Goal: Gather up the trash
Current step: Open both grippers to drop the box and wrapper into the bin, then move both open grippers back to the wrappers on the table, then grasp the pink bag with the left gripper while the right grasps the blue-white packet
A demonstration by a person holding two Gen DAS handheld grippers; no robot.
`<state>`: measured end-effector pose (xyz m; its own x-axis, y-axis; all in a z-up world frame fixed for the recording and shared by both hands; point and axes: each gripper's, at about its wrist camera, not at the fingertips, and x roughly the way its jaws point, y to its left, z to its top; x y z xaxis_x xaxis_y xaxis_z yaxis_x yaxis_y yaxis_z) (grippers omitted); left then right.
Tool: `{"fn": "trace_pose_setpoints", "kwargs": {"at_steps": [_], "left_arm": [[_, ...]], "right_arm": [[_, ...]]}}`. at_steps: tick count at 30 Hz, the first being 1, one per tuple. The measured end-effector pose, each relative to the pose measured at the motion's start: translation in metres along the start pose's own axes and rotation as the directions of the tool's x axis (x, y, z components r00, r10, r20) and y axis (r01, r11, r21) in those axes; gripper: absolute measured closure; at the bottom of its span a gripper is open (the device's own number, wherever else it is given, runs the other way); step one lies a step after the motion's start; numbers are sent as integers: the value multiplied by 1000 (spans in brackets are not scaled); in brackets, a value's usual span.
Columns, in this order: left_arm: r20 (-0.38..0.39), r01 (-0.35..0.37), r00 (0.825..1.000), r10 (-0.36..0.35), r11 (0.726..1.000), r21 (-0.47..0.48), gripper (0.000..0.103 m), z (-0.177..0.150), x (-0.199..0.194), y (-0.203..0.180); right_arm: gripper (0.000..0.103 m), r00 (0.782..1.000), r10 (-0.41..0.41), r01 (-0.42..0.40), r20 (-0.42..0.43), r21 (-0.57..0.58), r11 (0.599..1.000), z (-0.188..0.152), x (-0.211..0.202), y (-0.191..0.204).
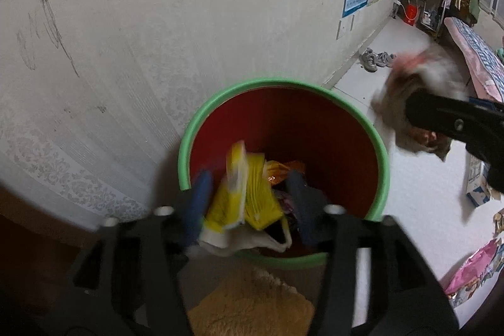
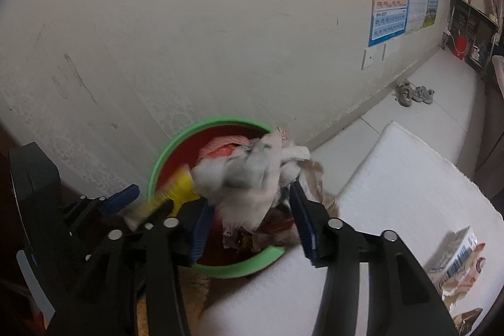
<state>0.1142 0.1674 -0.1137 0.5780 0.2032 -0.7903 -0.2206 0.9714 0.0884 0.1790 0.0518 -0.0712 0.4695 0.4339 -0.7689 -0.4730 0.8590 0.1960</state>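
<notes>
Left wrist: yellow wrapper (image 1: pixel 242 194) blurred, covering bin (image 1: pixel 283 84) contents.

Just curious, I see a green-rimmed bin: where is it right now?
The bin stands on the floor against the wall, directly ahead of the left gripper, with the right gripper above its rim.

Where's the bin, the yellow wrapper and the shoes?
trash bin (image 1: pixel 217 103), left wrist view, green rim.
yellow wrapper (image 1: pixel 261 197), left wrist view, its middle.
shoes (image 2: pixel 412 93), right wrist view, between the pair.
</notes>
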Motion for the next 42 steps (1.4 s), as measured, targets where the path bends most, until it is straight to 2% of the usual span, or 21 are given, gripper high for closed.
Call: {"fn": "trace_pose_setpoints", "kwargs": {"at_steps": [3, 7, 13, 18, 22, 26, 28, 31, 34, 35, 38, 39, 41, 42], "left_arm": [[6, -10, 1000, 10, 1000, -17, 39, 0, -1, 2], [3, -21, 1000, 21, 999, -25, 39, -2, -3, 5], [-4, -25, 1000, 24, 999, -31, 39, -12, -14, 5], [-3, 7, 1000, -7, 1000, -2, 39, -22, -28, -9], [-27, 45, 999, -44, 998, 46, 39, -39, -35, -34], [-60, 103, 994, -97, 989, 108, 39, -58, -43, -66], [-68, 132, 990, -123, 981, 145, 39, -66, -48, -81], [-83, 190, 981, -175, 952, 238, 37, -78, -58, -117], [-103, 271, 962, -252, 913, 305, 32, -90, -69, -153], [-117, 313, 950, -290, 890, 333, 31, -94, -74, -169], [-164, 379, 926, -342, 841, 386, 30, -103, -79, -208], [-182, 403, 915, -359, 826, 395, 28, -105, -79, -217], [-226, 454, 891, -393, 777, 436, 24, -111, -79, -246], [-242, 457, 889, -389, 759, 463, 24, -115, -77, -258]], "right_arm": [[45, 1000, 9, -9, 13, -11, 1000, 4, 0, 3], [40, 1000, 11, -11, 25, -10, 1000, 6, -4, 3], [38, 999, -1, -1, 44, 33, 999, -10, -27, -11], [34, 998, -57, 53, 35, 97, 994, -60, -58, -32], [34, 994, -100, 104, -33, 160, 982, -119, -73, -50], [34, 983, -160, 179, -91, 269, 946, -173, -97, -84], [34, 972, -213, 234, -97, 330, 915, -195, -115, -106], [30, 944, -312, 326, -109, 458, 827, -229, -144, -148], [30, 932, -335, 352, -141, 579, 735, -258, -158, -182], [30, 931, -337, 349, -142, 624, 699, -269, -164, -194], [30, 926, -352, 350, -140, 671, 654, -284, -177, -211], [30, 925, -354, 349, -138, 677, 648, -287, -180, -213], [30, 927, -352, 340, -132, 693, 635, -299, -187, -221], [30, 928, -350, 335, -128, 700, 631, -302, -188, -221]]}}
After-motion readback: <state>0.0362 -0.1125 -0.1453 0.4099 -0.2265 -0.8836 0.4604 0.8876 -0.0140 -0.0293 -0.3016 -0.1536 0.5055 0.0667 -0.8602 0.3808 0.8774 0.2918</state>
